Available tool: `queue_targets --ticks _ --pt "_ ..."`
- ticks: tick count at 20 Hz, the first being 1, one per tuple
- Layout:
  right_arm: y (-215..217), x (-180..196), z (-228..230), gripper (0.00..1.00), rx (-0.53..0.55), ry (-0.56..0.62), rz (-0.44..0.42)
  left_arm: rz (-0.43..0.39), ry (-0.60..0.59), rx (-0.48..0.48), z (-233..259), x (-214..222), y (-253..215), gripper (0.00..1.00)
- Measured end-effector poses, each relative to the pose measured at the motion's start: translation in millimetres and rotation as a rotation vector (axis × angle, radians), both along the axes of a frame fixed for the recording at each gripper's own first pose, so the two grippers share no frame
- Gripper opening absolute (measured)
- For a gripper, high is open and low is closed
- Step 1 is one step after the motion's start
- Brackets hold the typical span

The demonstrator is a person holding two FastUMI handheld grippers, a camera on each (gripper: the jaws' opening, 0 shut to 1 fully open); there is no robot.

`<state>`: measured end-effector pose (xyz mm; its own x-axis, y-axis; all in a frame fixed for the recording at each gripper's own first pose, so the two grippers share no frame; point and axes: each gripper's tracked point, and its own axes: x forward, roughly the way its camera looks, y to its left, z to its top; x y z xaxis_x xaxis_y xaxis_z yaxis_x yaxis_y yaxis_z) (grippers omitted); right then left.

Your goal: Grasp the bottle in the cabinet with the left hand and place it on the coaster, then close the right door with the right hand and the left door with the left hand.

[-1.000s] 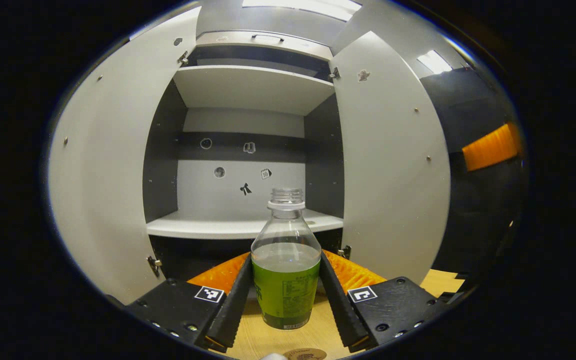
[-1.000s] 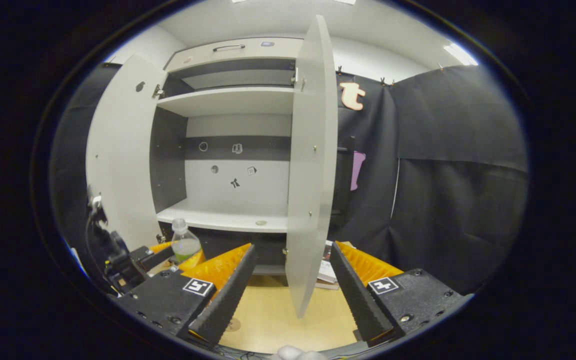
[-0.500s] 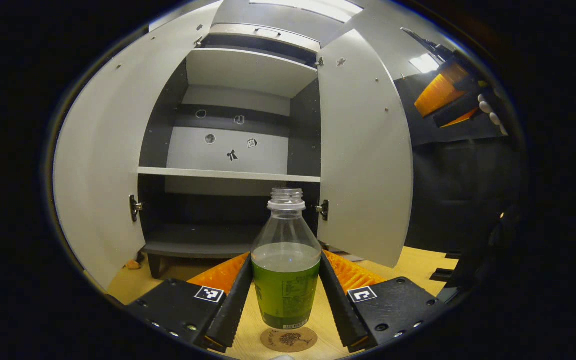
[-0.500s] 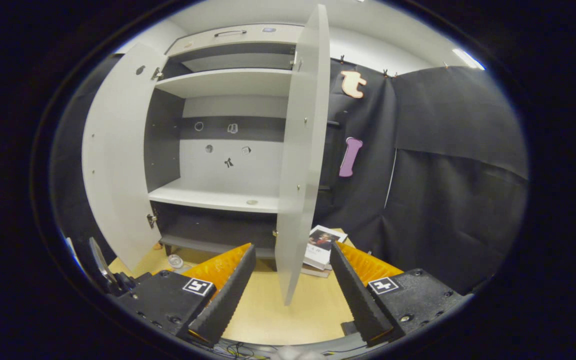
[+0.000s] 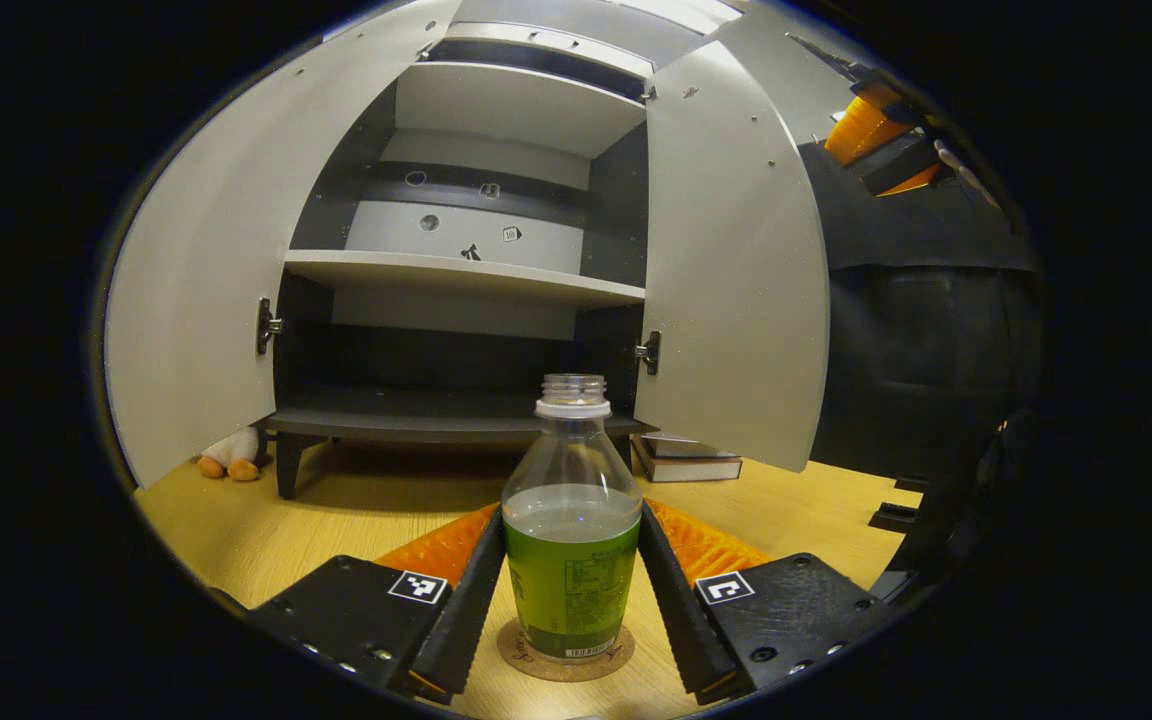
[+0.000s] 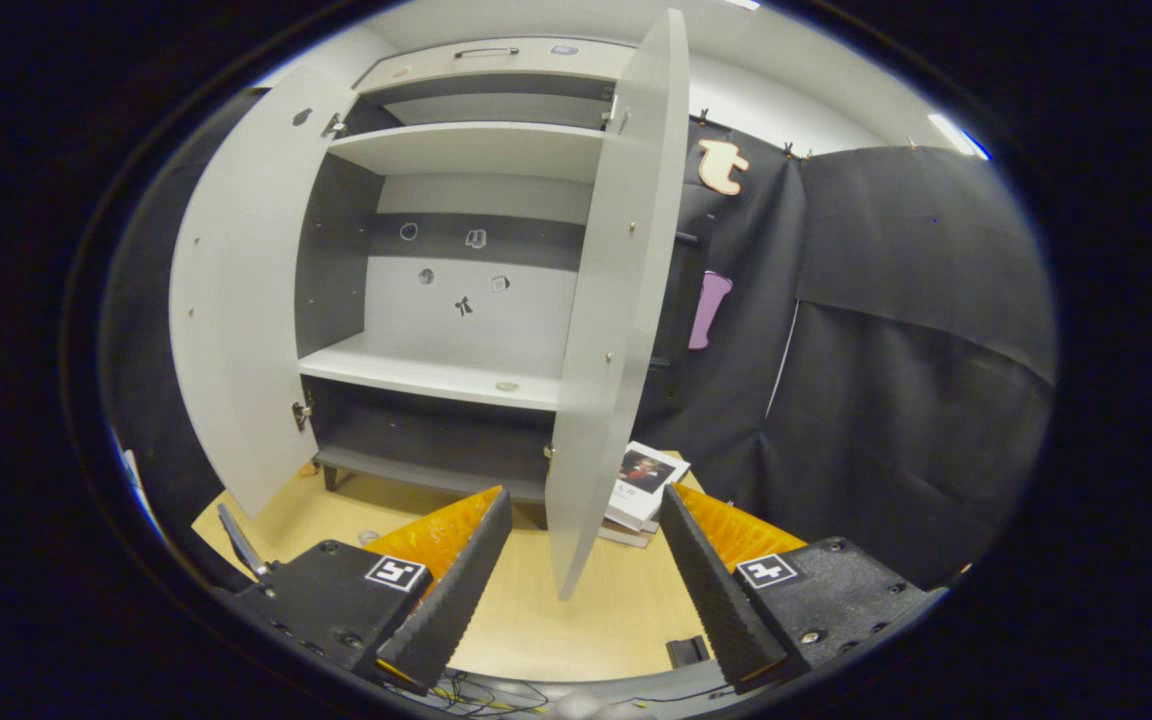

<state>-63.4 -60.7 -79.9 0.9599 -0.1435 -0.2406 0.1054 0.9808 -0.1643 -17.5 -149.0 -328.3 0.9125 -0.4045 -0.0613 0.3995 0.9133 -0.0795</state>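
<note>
Bottle (image 5: 571,540) now down on coaster (image 5: 566,655), left gripper (image 5: 568,580) still pinching it; right gripper (image 6: 581,560) spread.

The left hand-held gripper (image 5: 571,590) clamps both fingers on the upright, capless bottle (image 5: 571,540), which stands on the round coaster (image 5: 566,662) between them, with the open cabinet (image 5: 476,270) straight ahead on the desk (image 5: 336,510).

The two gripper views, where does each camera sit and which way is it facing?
Left gripper view: low over the floor, facing the open cabinet; its own left claw grips the bottle over the coaster.
Right gripper view: higher, facing the right door edge-on between its open right claw.
Shared: cabinet, both doors, books.
</note>
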Motion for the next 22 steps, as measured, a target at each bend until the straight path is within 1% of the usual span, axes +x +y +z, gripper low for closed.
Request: queue_targets --ticks 1,2,3,6,7,8,9,11,12,16,20,21,22 --pt "2 -1 -3 0.98 0.001 0.008 0.004 -0.015 -0.005 0.005 -3 -3 -4 0.79" --pt "3 -2 -5 0.98 -0.003 0.013 0.008 -0.015 -0.025 0.012 -1 -5 -4 0.75" --pt "3 -3 -7 0.95 -0.009 0.019 0.009 -0.021 -0.026 0.02 -1 -5 -7 0.75" --pt "5 -6 -11 0.95 -0.007 0.034 0.013 -0.019 -0.029 0.027 2 -8 -8 0.77" --pt "4 -7 -13 0.98 -0.006 0.038 0.013 -0.014 -0.037 0.031 6 -7 -9 0.78" --pt "3 -9 -13 0.98 -0.002 0.04 0.012 -0.002 -0.042 0.046 10 -2 -9 0.94" --pt "2 -9 -13 0.96 0.003 0.04 0.01 0.005 -0.054 0.062 18 -3 -7 0.97" --pt "2 -11 -13 0.95 0.014 0.037 0.012 0.021 -0.1 0.08 42 0 -4 0.97" --pt "3 -11 -12 0.98 0.017 0.033 0.012 0.023 -0.117 0.076 54 0 -3 0.97" --pt "-2 -11 -7 0.98 0.037 0.003 0.015 0.089 -0.142 0.013 123 5 11 0.97" --pt "-1 -10 -3 0.98 0.046 -0.041 0.037 0.148 -0.188 -0.014 200 6 34 0.97" --pt "0 -9 -1 0.98 0.057 -0.055 0.043 0.159 -0.197 -0.015 217 5 39 0.99" --pt "1 -8 2 0.98 0.068 -0.069 0.048 0.167 -0.201 -0.017 233 3 45 0.96"
